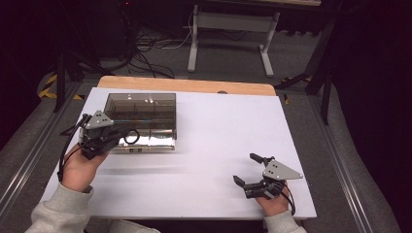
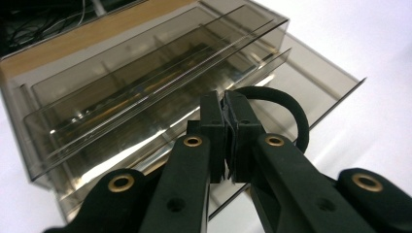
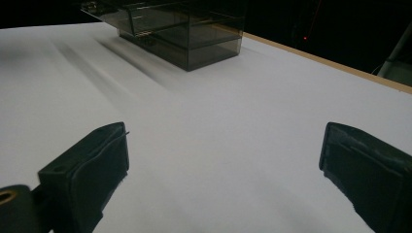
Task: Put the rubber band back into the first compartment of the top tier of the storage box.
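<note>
On a white table (image 1: pixel 204 145) edged with pale wood at its far side, my left gripper (image 1: pixel 127 136) pinches a black band (image 2: pixel 284 104), its jaws closed on the loop just above the front lip of a smoked clear plastic organiser box (image 1: pixel 145 109) at the table's left. My right gripper (image 1: pixel 248 170) rests well apart on the bare white surface near the right front, jaws spread wide and holding nothing. Beyond, a dark room with grey floor, tangled cables (image 1: pixel 145 48) and a white desk frame (image 1: pixel 233 29).

Dim room (bright, glaring tabletop (image 1: pixel 204 145))
</note>
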